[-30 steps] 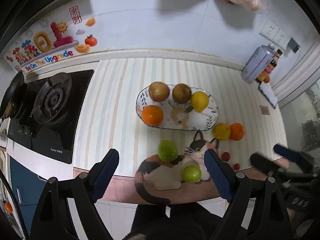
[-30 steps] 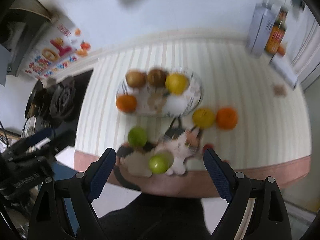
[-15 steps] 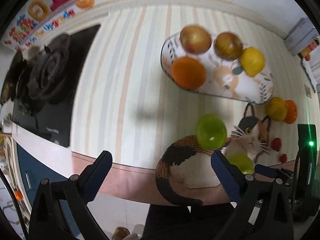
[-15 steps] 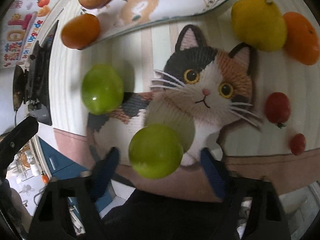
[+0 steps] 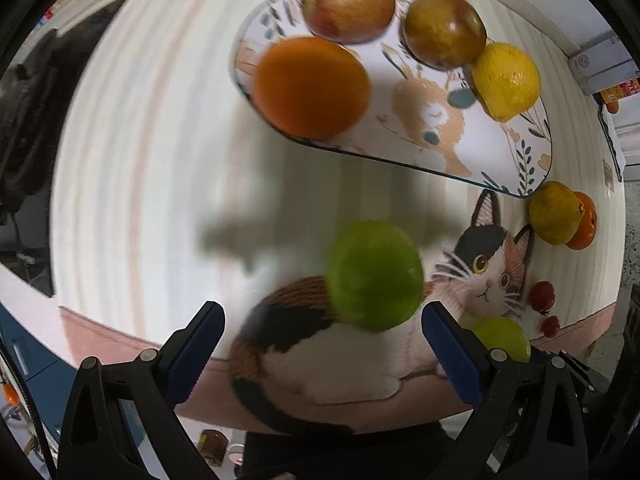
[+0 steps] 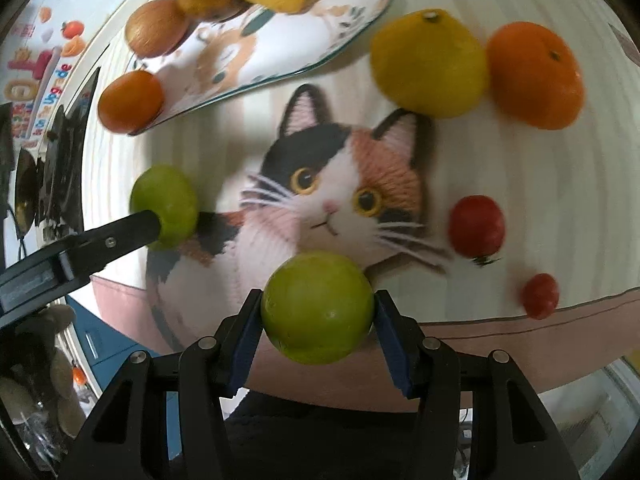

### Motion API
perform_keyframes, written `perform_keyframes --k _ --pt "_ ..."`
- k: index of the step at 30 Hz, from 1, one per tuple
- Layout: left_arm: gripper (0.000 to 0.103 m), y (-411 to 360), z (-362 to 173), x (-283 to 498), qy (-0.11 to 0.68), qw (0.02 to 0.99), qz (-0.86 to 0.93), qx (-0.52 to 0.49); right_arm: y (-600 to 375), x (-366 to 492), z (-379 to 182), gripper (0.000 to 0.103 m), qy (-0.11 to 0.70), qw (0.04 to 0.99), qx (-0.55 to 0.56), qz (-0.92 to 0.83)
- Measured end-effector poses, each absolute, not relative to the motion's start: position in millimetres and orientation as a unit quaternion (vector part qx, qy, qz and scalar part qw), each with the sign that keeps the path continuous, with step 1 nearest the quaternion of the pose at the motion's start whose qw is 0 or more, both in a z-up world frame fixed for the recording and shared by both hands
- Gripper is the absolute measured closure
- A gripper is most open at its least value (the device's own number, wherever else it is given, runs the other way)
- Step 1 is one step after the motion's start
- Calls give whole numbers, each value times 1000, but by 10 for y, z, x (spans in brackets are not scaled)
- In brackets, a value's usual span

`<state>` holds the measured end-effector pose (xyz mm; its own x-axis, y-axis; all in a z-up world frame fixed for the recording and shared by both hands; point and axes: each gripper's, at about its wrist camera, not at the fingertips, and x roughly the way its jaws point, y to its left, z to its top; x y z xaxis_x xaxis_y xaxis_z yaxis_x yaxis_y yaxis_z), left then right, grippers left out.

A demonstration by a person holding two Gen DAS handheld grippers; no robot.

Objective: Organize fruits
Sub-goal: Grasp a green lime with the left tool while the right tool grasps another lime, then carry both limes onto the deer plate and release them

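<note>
**Right jaws clamped on green fruit; left jaws wide around its twin**

Right gripper (image 6: 318, 310): blue-padded jaws closed partway, both pads pressing the sides of a round green fruit (image 6: 318, 306) at the near edge of the calico-cat-shaped mat (image 6: 340, 200). Whether the fruit is lifted clear of the mat, cannot tell.

Left gripper (image 5: 322, 344): jaws spread wide, gripping nothing. A second round green fruit (image 5: 375, 274) sits on the cat mat's far left part, just beyond the fingertips and nearer the right-hand finger; in the right wrist view one black finger (image 6: 116, 236) overlaps that fruit, contact uncertain.

Far side: oval rabbit-print plate (image 5: 516, 160) carrying an orange (image 5: 311, 87), two reddish-brown apples (image 5: 347, 2) and a yellow lemon (image 5: 506, 80).

Right of the mat, on the striped cloth (image 6: 560, 184): a yellow citrus (image 6: 430, 62) touching an orange mandarin (image 6: 534, 74); nearer, two small red tomatoes (image 6: 476, 226), apart.
</note>
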<state>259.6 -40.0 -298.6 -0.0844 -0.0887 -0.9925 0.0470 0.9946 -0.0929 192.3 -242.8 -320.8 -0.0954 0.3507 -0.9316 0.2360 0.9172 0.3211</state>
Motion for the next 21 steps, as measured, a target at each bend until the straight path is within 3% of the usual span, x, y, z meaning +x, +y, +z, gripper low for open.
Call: perform_keyframes --k 5,7,9,10,21 --pt "5 -593 -3148 2679 737 671 -75 -21 -2439 1933 -3247 45 736 644 204 44" --pt "18 -674 -3130 2679 726 682 -87 -17 -2451 1920 -3259 45 737 641 210 44" --pt "45 -759 -3128 2662 723 685 -92 -2 -2480 1921 -3262 45 737 639 216 45" --pt "48 -796 -3130 2647 721 687 -88 10 -2476 1921 -3265 45 737 638 216 47" --pt "49 -706 -3150 2646 714 695 -84 6 -2520 2025 -3301 45 749 631 194 61"
